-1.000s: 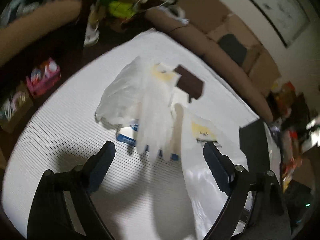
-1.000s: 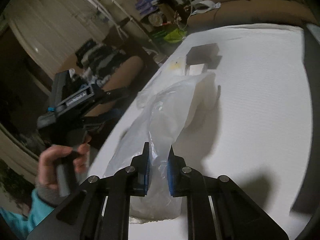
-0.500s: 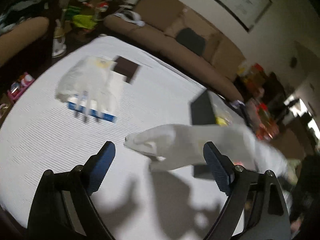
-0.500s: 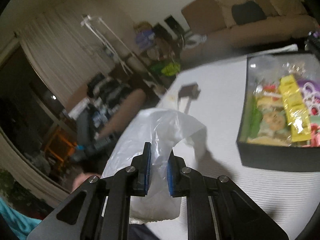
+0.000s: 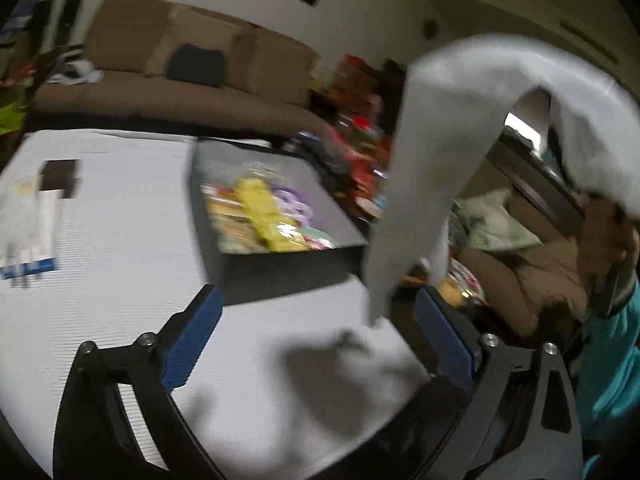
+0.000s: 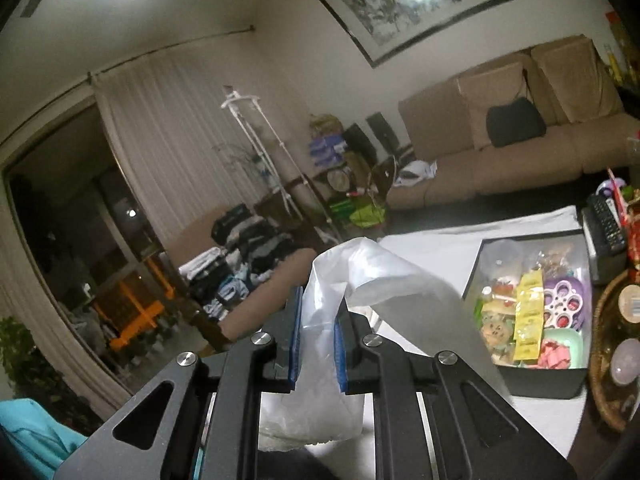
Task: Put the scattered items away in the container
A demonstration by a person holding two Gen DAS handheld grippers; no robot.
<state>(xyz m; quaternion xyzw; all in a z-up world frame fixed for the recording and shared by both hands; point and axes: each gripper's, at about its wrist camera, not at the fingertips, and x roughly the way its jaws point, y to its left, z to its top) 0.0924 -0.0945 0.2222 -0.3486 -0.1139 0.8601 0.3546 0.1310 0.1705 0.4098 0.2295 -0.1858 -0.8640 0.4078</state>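
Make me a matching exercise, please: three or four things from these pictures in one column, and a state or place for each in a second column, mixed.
Things:
1. plastic bag
2. black container
3. left gripper
4. dark cushion

States or places:
a. on the sofa
b. jaws wide, nothing between them
c. pinched in the right gripper
d. on the white table, filled with colourful items

Pairs: 1-c, 2-d, 3-b, 4-a

One black container [image 6: 536, 380] of mixed small items; one plastic bag [image 6: 360, 276] aloft; perhaps two blurred packets [image 5: 28, 216] and one dark box [image 5: 60, 176] at nine o'clock.
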